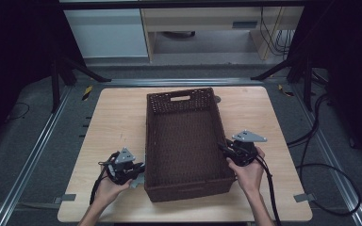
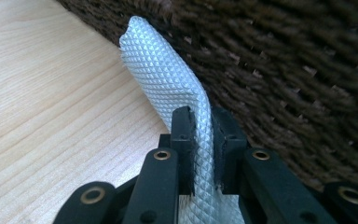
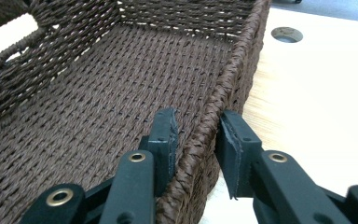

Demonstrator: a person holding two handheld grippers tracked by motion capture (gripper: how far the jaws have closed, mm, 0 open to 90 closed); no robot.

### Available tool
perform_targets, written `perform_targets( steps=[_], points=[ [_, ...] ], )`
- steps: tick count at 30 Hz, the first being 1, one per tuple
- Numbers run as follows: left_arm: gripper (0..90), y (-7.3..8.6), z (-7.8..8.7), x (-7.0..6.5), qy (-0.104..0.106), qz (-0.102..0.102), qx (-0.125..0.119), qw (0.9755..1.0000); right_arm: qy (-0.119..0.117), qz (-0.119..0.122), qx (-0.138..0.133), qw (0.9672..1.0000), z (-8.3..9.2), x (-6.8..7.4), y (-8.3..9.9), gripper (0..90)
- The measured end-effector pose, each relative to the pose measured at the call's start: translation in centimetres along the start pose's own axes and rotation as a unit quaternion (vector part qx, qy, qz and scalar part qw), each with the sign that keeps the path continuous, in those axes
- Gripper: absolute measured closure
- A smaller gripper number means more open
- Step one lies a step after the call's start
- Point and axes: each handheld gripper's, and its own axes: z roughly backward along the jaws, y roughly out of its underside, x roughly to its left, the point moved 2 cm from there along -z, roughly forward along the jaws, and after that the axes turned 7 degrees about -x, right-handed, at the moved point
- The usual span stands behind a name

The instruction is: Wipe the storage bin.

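Observation:
A dark brown woven basket (image 1: 147,141) stands empty in the middle of the wooden table (image 1: 118,117). My left gripper (image 1: 140,170) is at the basket's near left corner, outside it. In the left gripper view its jaws (image 2: 201,121) are shut on a silvery, diamond-textured foil packet (image 2: 163,70), which bends up against the basket's outer wall (image 2: 284,70). My right gripper (image 1: 222,146) is at the basket's right side. In the right gripper view it (image 3: 198,123) straddles the right wall (image 3: 233,70), one jaw inside and one outside, pressed on the woven rim.
A round hole (image 3: 286,33) is cut in the tabletop beyond the basket's far right corner. The basket's far wall has a handle slot (image 1: 180,98). Cables trail from both grippers off the table's near edge. Dark stands and rails surround the table.

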Motion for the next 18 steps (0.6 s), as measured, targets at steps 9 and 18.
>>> perform_targets(
  steps=[9, 18],
  points=[
    [79.5, -2.4, 3.4, 0.2, -0.008, -0.006, -0.079, 0.9968, 0.019, -0.001, -0.001, 0.9998, -0.3, 0.1, -0.2, 68.0],
    [79.5, -2.6, 5.1, -1.4, -0.008, -0.033, -0.097, 0.9947, 0.005, -0.008, -0.023, 0.9997, 0.8, -0.1, -0.2, 51.8]
  ],
)
